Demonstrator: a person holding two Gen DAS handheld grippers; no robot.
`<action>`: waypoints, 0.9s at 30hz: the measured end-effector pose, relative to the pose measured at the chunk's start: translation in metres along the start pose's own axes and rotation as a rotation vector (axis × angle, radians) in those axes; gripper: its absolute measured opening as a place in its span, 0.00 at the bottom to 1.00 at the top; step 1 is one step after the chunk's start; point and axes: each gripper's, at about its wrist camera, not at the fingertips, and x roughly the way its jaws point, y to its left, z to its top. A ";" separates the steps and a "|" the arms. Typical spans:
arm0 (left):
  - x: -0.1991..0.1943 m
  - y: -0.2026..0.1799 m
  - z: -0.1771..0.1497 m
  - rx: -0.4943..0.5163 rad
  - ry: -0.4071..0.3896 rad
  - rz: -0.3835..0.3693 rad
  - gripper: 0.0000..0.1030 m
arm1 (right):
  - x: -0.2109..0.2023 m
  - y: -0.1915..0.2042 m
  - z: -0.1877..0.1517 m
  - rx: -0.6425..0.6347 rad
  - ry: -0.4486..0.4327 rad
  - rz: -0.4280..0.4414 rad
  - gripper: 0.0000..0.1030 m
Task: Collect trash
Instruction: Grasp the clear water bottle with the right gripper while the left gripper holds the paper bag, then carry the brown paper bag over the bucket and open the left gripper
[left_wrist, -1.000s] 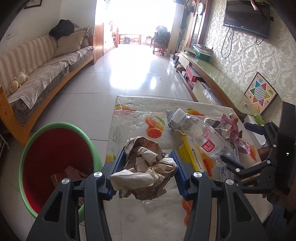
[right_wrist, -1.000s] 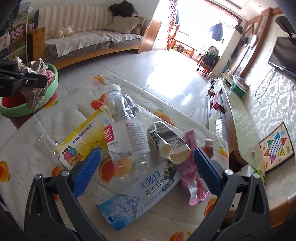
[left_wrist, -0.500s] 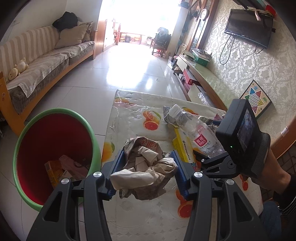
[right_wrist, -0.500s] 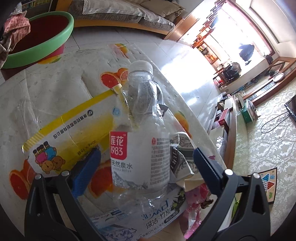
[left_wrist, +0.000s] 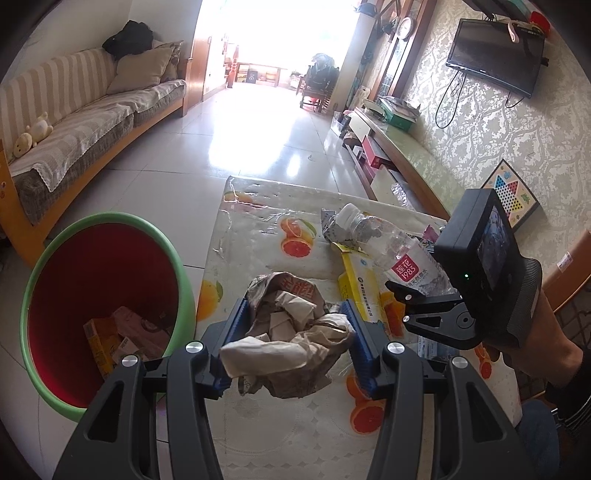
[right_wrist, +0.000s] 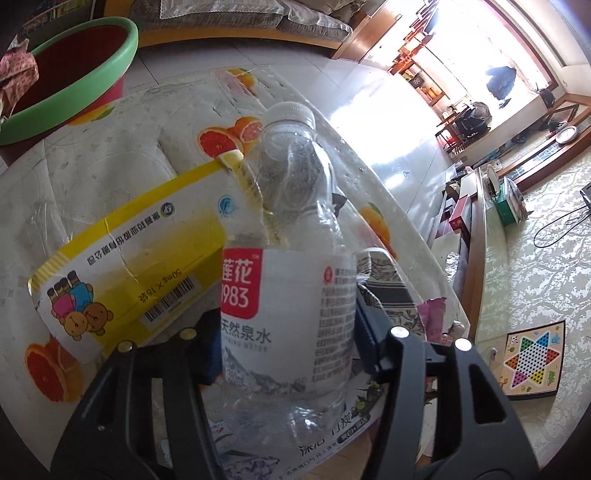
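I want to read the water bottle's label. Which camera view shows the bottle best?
The right wrist view: the water bottle fills the middle, label facing the camera, between the closing right gripper jaws. The left wrist view shows it smaller, lying on the table, partly hidden behind that gripper.

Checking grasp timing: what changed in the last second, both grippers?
The right gripper came down over the clear plastic water bottle lying on the fruit-print table cover; its jaws are closing, the bottle's label between them. The left gripper stays clamped on the crumpled brown paper wad, beside the green-rimmed red bin. The yellow carton did not move.
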 end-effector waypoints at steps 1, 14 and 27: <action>-0.001 -0.001 0.000 0.002 0.000 -0.001 0.47 | -0.005 -0.002 0.001 0.018 -0.009 -0.002 0.52; -0.030 -0.025 0.001 0.063 -0.001 0.008 0.47 | -0.074 -0.041 -0.042 0.398 -0.116 0.099 0.51; -0.056 -0.031 0.011 0.120 0.002 0.058 0.47 | -0.150 -0.047 -0.085 0.560 -0.191 0.099 0.51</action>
